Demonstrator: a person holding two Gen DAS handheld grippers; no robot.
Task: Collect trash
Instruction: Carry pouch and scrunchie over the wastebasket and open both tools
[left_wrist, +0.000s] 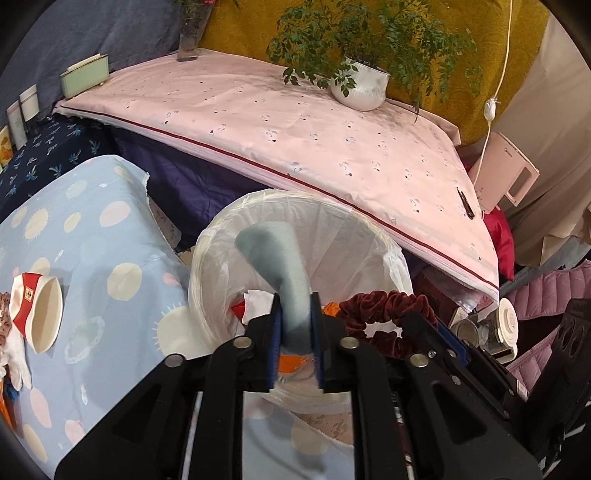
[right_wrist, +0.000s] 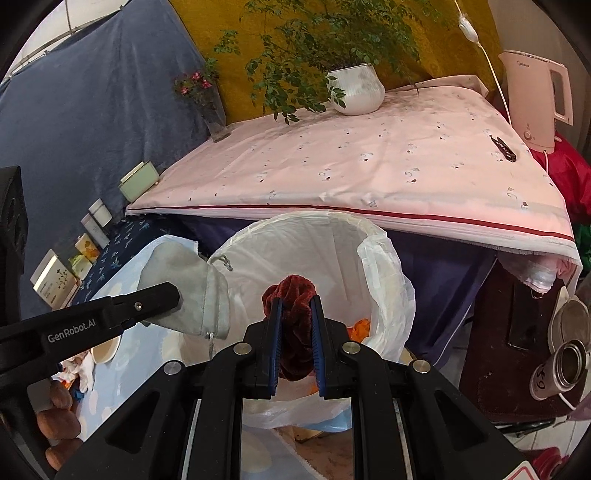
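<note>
A white-lined trash bin (left_wrist: 354, 236) stands below both grippers. My left gripper (left_wrist: 295, 299) is shut on a grey-blue cloth pouch (left_wrist: 273, 254) that sticks up over the bin's mouth. In the right wrist view the same pouch (right_wrist: 195, 280) hangs from the left gripper (right_wrist: 173, 295) at the bin's (right_wrist: 295, 243) left rim. My right gripper (right_wrist: 295, 301) is shut on a dark red velvet scrunchie (right_wrist: 293, 288) above the opening. That scrunchie (left_wrist: 380, 314) also shows to the right in the left wrist view. White tissue (left_wrist: 258, 301) and orange scraps (right_wrist: 360, 326) lie inside the bin.
A paper cup (left_wrist: 40, 314) lies on its side on the blue spotted cloth (left_wrist: 92, 240) to the left. Behind the bin a pink-covered table (left_wrist: 295, 122) carries a potted plant (left_wrist: 360, 88) and a vase (left_wrist: 190, 37). A kettle (right_wrist: 532, 99) and metal cans (right_wrist: 565, 362) stand at the right.
</note>
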